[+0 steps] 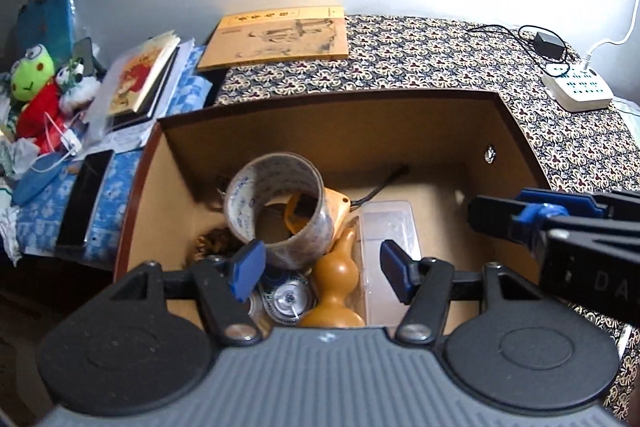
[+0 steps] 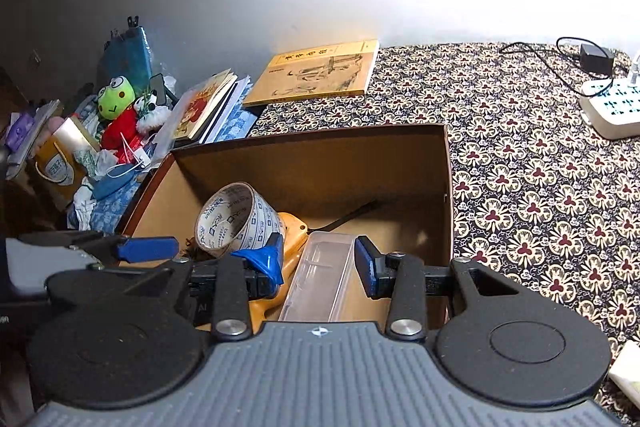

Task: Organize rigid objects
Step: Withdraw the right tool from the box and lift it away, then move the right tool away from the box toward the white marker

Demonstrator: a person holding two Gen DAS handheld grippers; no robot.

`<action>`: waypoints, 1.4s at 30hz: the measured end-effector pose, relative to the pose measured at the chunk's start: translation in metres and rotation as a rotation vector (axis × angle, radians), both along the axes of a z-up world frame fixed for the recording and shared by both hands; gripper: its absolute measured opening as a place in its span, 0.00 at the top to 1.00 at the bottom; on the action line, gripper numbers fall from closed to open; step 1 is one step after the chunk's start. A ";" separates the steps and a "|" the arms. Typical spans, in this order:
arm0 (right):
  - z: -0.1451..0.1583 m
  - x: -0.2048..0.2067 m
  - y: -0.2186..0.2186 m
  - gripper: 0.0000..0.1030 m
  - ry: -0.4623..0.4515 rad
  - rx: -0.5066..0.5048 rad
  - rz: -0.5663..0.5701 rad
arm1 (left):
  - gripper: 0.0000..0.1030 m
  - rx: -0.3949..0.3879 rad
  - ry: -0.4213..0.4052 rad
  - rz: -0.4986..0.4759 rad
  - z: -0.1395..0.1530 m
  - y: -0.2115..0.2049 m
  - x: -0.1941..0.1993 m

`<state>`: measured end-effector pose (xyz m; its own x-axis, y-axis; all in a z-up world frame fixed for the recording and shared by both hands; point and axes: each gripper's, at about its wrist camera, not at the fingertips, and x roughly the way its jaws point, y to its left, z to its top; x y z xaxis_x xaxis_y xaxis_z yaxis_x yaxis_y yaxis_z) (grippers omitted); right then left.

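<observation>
An open cardboard box (image 1: 516, 143) (image 2: 448, 187) stands on a patterned cloth. Inside lie a roll of printed tape (image 1: 276, 211) (image 2: 236, 223), a tan wooden gourd (image 1: 336, 291), a yellow object (image 1: 336, 211) (image 2: 294, 231), a clear plastic case (image 1: 390, 231) (image 2: 320, 275) and a small round dispenser (image 1: 286, 297). My left gripper (image 1: 320, 271) hovers open above the gourd, holding nothing. My right gripper (image 2: 316, 265) is open over the clear case, also seen from the side (image 1: 536, 217) at the box's right wall. The left gripper's blue pad (image 2: 148, 249) shows at the left.
A yellow book (image 1: 276, 39) (image 2: 320, 73) lies behind the box. A white power strip (image 1: 576, 87) (image 2: 612, 107) with a black adapter (image 1: 550, 45) sits at far right. Left of the box are stacked books (image 1: 144, 79), plush toys (image 1: 32, 79) (image 2: 116, 103) and a dark phone (image 1: 84, 199).
</observation>
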<state>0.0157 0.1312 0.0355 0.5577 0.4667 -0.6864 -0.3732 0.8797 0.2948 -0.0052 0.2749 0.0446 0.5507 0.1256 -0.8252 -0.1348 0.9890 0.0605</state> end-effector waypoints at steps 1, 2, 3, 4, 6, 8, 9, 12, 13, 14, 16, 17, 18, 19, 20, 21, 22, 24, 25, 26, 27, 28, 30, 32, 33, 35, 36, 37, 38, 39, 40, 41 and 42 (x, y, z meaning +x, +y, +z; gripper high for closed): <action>0.001 -0.002 -0.002 0.78 -0.001 0.002 0.006 | 0.39 0.005 0.000 0.005 0.001 -0.002 -0.001; 0.002 -0.003 -0.003 0.78 -0.002 0.002 0.010 | 0.39 0.007 0.000 0.010 0.002 -0.003 -0.002; 0.002 -0.004 -0.004 0.78 -0.004 0.000 0.013 | 0.39 0.007 0.002 0.014 0.002 -0.004 -0.003; 0.003 -0.007 -0.006 0.78 -0.009 -0.003 0.016 | 0.39 0.007 0.004 0.018 0.003 -0.006 -0.004; 0.005 -0.012 -0.009 0.78 -0.017 -0.008 0.021 | 0.39 0.012 0.004 0.029 0.005 -0.011 -0.006; 0.007 -0.015 -0.013 0.78 -0.027 -0.011 0.027 | 0.39 0.024 -0.001 0.041 0.007 -0.016 -0.010; 0.008 -0.019 -0.014 0.78 -0.033 -0.012 0.027 | 0.39 0.031 -0.004 0.047 0.008 -0.019 -0.011; 0.011 -0.023 -0.024 0.78 -0.039 -0.002 0.030 | 0.39 0.045 -0.008 0.066 0.011 -0.026 -0.016; 0.012 -0.024 -0.027 0.78 -0.040 0.006 0.033 | 0.39 0.047 -0.010 0.071 0.012 -0.029 -0.018; 0.013 -0.026 -0.031 0.78 -0.041 0.013 0.035 | 0.39 0.049 -0.011 0.078 0.014 -0.032 -0.020; 0.015 -0.029 -0.036 0.78 -0.044 0.018 0.043 | 0.39 0.056 -0.013 0.092 0.016 -0.038 -0.024; 0.016 -0.030 -0.038 0.78 -0.047 0.018 0.049 | 0.39 0.058 -0.015 0.097 0.017 -0.040 -0.026; 0.017 -0.032 -0.040 0.78 -0.050 0.018 0.055 | 0.39 0.060 -0.018 0.103 0.018 -0.043 -0.027; 0.018 -0.034 -0.042 0.78 -0.054 0.017 0.061 | 0.39 0.063 -0.021 0.109 0.019 -0.046 -0.029; 0.019 -0.036 -0.044 0.78 -0.059 0.016 0.067 | 0.39 0.066 -0.024 0.117 0.020 -0.049 -0.031; 0.020 -0.038 -0.046 0.78 -0.064 0.013 0.071 | 0.39 0.068 -0.026 0.125 0.021 -0.051 -0.033; 0.020 -0.040 -0.047 0.78 -0.068 0.011 0.075 | 0.39 0.071 -0.029 0.133 0.022 -0.053 -0.035; 0.022 -0.042 -0.051 0.78 -0.075 0.010 0.085 | 0.39 0.076 -0.034 0.148 0.023 -0.058 -0.039; 0.022 -0.044 -0.053 0.78 -0.079 0.010 0.090 | 0.39 0.077 -0.037 0.156 0.024 -0.060 -0.041; 0.023 -0.045 -0.055 0.78 -0.081 0.009 0.093 | 0.39 0.078 -0.038 0.162 0.025 -0.061 -0.042; 0.023 -0.046 -0.057 0.78 -0.082 0.007 0.095 | 0.39 0.079 -0.040 0.169 0.025 -0.063 -0.044; 0.023 -0.047 -0.059 0.78 -0.082 0.008 0.097 | 0.39 0.080 -0.041 0.177 0.025 -0.065 -0.046; 0.023 -0.049 -0.064 0.78 -0.081 0.012 0.103 | 0.39 0.080 -0.043 0.189 0.027 -0.069 -0.049; 0.022 -0.051 -0.069 0.78 -0.082 0.016 0.108 | 0.39 0.084 -0.045 0.201 0.028 -0.073 -0.052; 0.023 -0.052 -0.071 0.78 -0.082 0.018 0.110 | 0.39 0.087 -0.046 0.207 0.028 -0.075 -0.054; 0.022 -0.055 -0.074 0.78 -0.079 0.023 0.114 | 0.39 0.090 -0.046 0.216 0.029 -0.080 -0.057; 0.021 -0.056 -0.075 0.78 -0.077 0.025 0.117 | 0.39 0.091 -0.045 0.219 0.029 -0.082 -0.058; 0.021 -0.057 -0.077 0.78 -0.075 0.025 0.119 | 0.39 0.092 -0.044 0.223 0.029 -0.083 -0.059; 0.020 -0.059 -0.078 0.78 -0.075 0.024 0.121 | 0.39 0.092 -0.044 0.226 0.029 -0.084 -0.060; 0.020 -0.059 -0.079 0.78 -0.074 0.023 0.121 | 0.39 0.091 -0.043 0.228 0.029 -0.085 -0.061; 0.020 -0.060 -0.079 0.78 -0.072 0.021 0.121 | 0.39 0.090 -0.040 0.230 0.029 -0.086 -0.062; 0.019 -0.060 -0.080 0.78 -0.069 0.020 0.120 | 0.39 0.090 -0.038 0.232 0.028 -0.087 -0.062; 0.018 -0.061 -0.081 0.78 -0.065 0.020 0.117 | 0.39 0.091 -0.035 0.232 0.028 -0.087 -0.063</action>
<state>-0.0452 0.0505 0.0536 0.5416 0.5442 -0.6408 -0.4915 0.8233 0.2838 -0.0678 0.1876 0.0725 0.5268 0.3248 -0.7855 -0.3612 0.9221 0.1390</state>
